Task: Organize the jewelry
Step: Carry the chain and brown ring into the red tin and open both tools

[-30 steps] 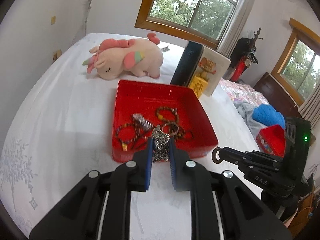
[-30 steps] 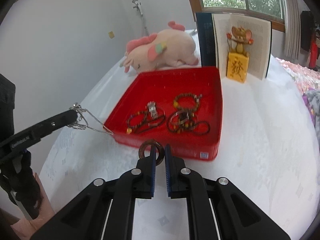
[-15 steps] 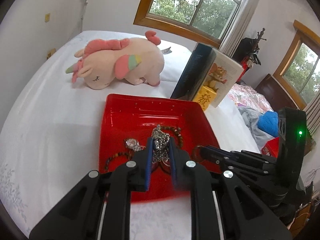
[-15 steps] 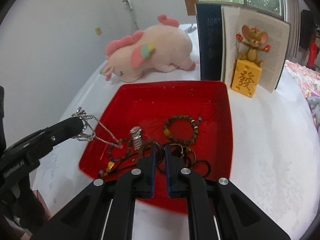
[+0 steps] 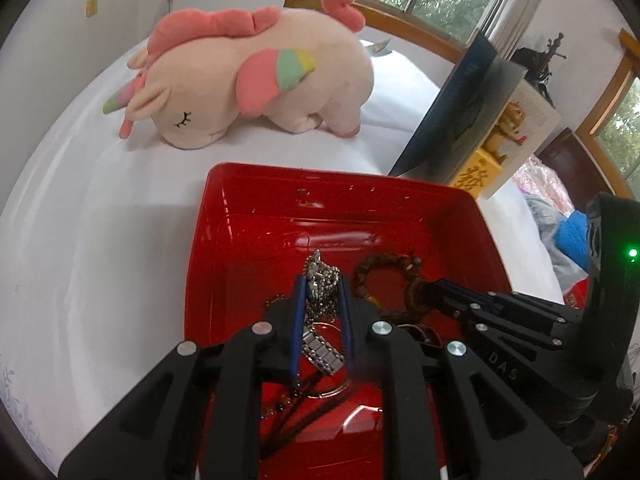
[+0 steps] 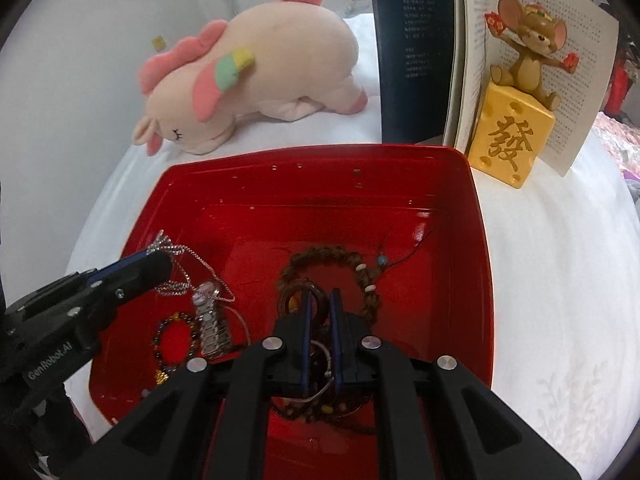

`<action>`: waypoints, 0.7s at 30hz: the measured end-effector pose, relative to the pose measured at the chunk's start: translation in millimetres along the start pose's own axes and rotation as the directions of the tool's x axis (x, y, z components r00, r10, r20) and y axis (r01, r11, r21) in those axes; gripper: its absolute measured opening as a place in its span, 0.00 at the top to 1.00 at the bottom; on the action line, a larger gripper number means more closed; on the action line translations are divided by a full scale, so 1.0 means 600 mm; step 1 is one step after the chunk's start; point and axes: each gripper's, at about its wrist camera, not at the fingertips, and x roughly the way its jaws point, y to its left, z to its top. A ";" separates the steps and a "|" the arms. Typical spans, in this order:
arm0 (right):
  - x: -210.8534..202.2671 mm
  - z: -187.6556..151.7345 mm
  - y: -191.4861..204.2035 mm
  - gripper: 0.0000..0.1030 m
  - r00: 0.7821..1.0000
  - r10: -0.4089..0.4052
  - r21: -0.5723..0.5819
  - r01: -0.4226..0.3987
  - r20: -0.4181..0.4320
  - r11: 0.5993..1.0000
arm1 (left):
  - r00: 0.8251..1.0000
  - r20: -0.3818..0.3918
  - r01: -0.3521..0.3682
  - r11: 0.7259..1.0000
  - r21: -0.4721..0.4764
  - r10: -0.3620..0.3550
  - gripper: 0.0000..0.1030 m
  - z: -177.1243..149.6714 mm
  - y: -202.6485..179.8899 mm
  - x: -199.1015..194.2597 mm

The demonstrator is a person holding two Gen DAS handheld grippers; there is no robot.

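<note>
A red tray (image 5: 400, 208) (image 6: 476, 248) lies on the white bed and holds several bracelets and a silver watch (image 6: 210, 328) (image 5: 324, 354). My left gripper (image 5: 322, 284) is shut on a silver chain necklace (image 5: 322, 276) (image 6: 180, 256) and holds it over the tray's near left part. My right gripper (image 6: 319, 296) is shut on a brown wooden ring (image 6: 298, 294) (image 5: 414, 292) above the tray's middle, next to a brown bead bracelet (image 6: 340, 260) (image 5: 384, 264).
A pink plush unicorn (image 5: 248, 76) (image 6: 248, 76) lies behind the tray. An open book (image 6: 416, 52) (image 5: 472, 104) stands at the back right with a mouse figurine on a yellow block (image 6: 516, 120). White bedding (image 5: 100, 240) surrounds the tray.
Both grippers have moved forward from the tray's near edge to over its inside, carrying the necklace and the ring. The tray and plush look larger and closer.
</note>
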 end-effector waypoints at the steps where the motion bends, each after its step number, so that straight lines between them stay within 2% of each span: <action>1: 0.002 0.001 -0.002 0.92 1.000 -0.001 0.004 0.001 -0.003 1.000 | 1.000 -0.006 -0.004 1.000 0.000 0.004 0.86 0.000 0.002 0.004; 3: 0.005 0.002 -0.005 0.90 1.000 -0.002 0.008 0.002 -0.002 1.000 | 1.000 -0.023 -0.006 1.000 0.002 0.006 0.85 -0.001 0.003 0.008; 4: 0.003 0.002 -0.005 0.85 1.000 -0.001 0.010 0.001 0.001 1.000 | 1.000 -0.029 -0.005 1.000 -0.005 0.005 0.83 -0.002 0.006 0.010; 5: 0.001 0.002 -0.007 0.73 1.000 -0.001 0.015 0.001 0.004 1.000 | 0.999 -0.032 -0.003 1.000 -0.016 0.003 0.77 -0.003 0.010 0.010; 6: -0.002 0.002 -0.008 0.69 1.000 -0.003 0.018 0.003 0.009 1.000 | 0.999 -0.032 -0.004 1.000 -0.018 0.003 0.72 -0.003 0.012 0.009; 7: -0.006 0.002 -0.010 0.69 1.000 -0.007 0.018 0.007 0.017 1.000 | 1.000 -0.026 -0.008 1.000 -0.021 0.007 0.61 -0.003 0.014 0.006; 8: -0.012 0.001 -0.011 0.69 1.000 -0.009 0.019 0.008 0.024 1.000 | 1.000 -0.013 -0.015 1.000 -0.025 0.014 0.58 -0.003 0.015 0.001; 13: -0.034 -0.001 -0.014 0.68 0.998 -0.016 0.027 0.015 0.057 1.000 | 0.999 0.029 -0.037 0.999 -0.022 0.037 0.53 -0.008 0.017 -0.031; 21: -0.074 -0.012 -0.004 0.55 0.993 -0.046 0.019 0.044 0.110 0.999 | 0.988 0.094 -0.122 0.993 -0.002 0.122 0.41 -0.027 0.013 -0.081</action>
